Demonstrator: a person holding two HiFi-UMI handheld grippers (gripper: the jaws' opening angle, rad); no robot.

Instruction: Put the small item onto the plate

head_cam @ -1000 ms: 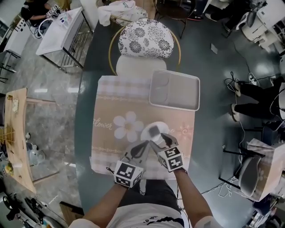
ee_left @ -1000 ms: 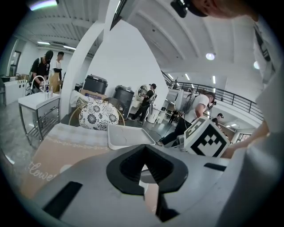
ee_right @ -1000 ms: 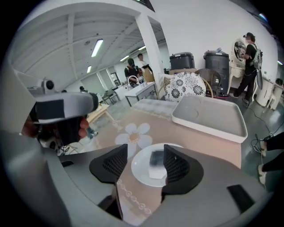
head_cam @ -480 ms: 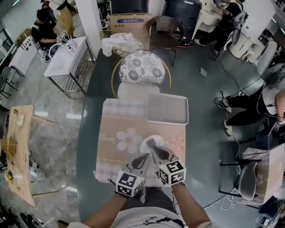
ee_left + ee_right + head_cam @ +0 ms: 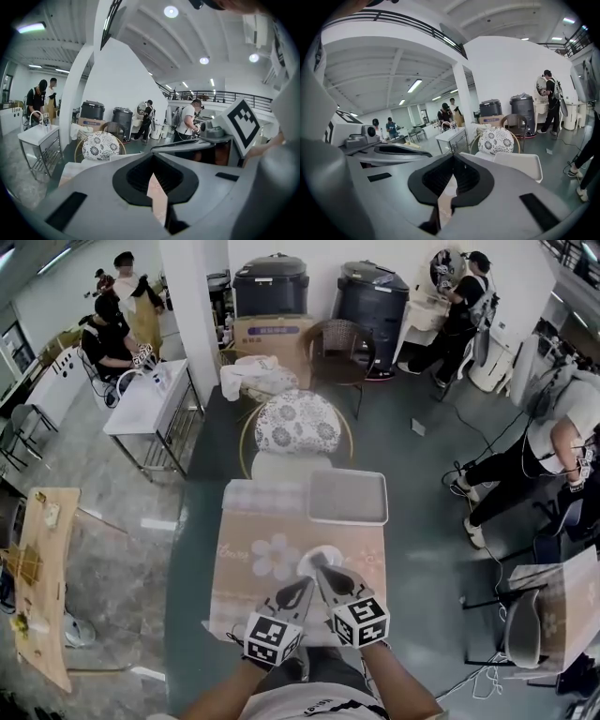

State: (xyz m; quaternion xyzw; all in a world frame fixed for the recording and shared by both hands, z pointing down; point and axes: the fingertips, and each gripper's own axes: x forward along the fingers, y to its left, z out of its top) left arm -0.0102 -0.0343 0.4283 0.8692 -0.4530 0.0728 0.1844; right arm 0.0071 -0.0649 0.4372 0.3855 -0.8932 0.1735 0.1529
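Note:
A small round white plate point(image 5: 314, 557) lies on the pink flowered placemat point(image 5: 248, 563), close to me in the head view. My right gripper point(image 5: 324, 571) is shut, empty, its tips over the plate's near edge. Just left of it my left gripper point(image 5: 307, 583) is also shut and empty. In the left gripper view that gripper's point(image 5: 153, 158) jaw tips meet, with only placemat showing below them. The right gripper view shows its gripper point(image 5: 453, 157) with tips together too. I cannot make out the small item; the right gripper's fingers hide part of the plate.
A grey rectangular tray point(image 5: 348, 496) lies at the placemat's far right corner. Behind the table stands a chair with a patterned cushion point(image 5: 298, 423). Several people, bins and side tables fill the room beyond.
The right gripper's jaws, spread near the plate a second ago, have closed. The head view has tilted up, so more of the room shows and the table looks smaller.

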